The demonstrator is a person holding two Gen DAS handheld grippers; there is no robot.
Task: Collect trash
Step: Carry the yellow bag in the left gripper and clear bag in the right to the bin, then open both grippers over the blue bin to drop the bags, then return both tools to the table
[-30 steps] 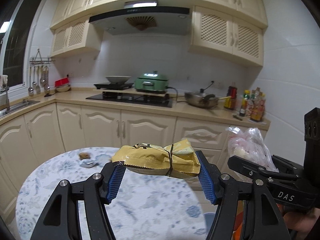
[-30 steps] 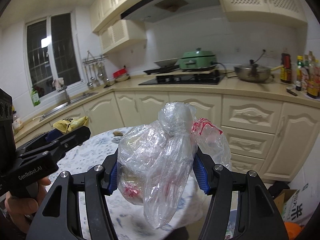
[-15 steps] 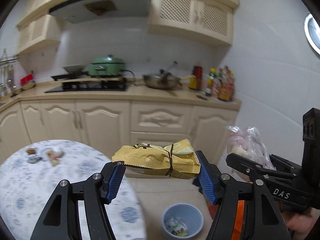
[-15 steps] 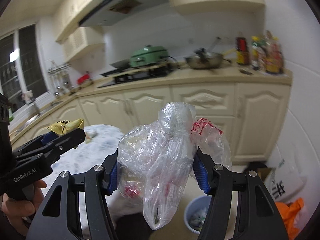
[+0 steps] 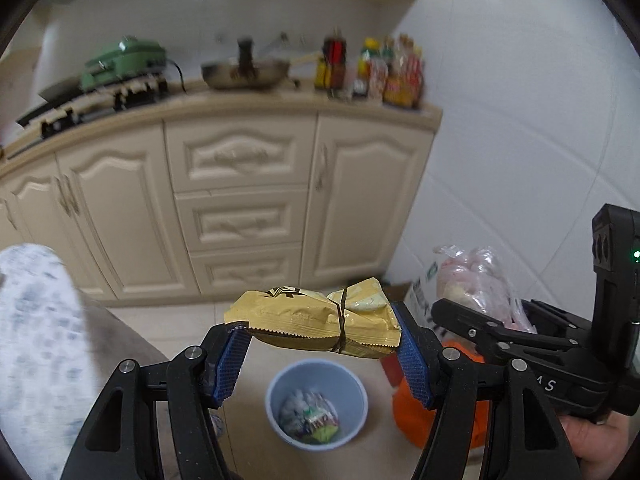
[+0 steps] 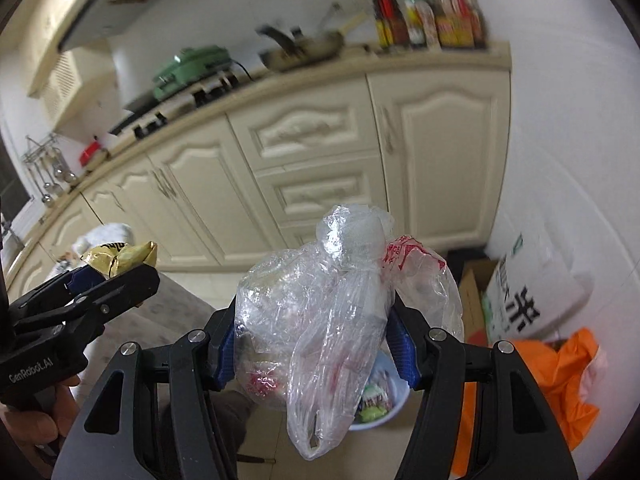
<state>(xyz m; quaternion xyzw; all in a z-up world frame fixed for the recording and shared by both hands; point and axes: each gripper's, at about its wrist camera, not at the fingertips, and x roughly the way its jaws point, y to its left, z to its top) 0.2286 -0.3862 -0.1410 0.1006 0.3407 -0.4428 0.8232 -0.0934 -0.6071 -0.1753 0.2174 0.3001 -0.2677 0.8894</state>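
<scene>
My left gripper point(image 5: 320, 354) is shut on a crumpled yellow snack wrapper point(image 5: 316, 318), held crosswise between its blue pads. Below it on the floor stands a pale blue bin point(image 5: 317, 406) with wrappers inside. My right gripper point(image 6: 314, 354) is shut on a knotted clear plastic bag point(image 6: 320, 312) with red print that hangs down between the fingers. The bin point(image 6: 380, 408) shows only partly behind that bag. In the right wrist view the left gripper point(image 6: 100, 276) with the yellow wrapper point(image 6: 120, 258) is at the left. In the left wrist view the right gripper point(image 5: 500, 332) and its bag point(image 5: 476, 284) are at the right.
Cream kitchen cabinets point(image 5: 240, 208) run behind the bin, with a pan and bottles on the counter. The patterned round table point(image 5: 36, 340) is at the left edge. An orange bag point(image 6: 560, 376) and a cardboard box point(image 6: 520, 292) lie on the floor to the right by the white wall.
Both grippers swung right, away from the table, and tilted down toward the floor. The blue bin has come into view under them. Both still hold the same items.
</scene>
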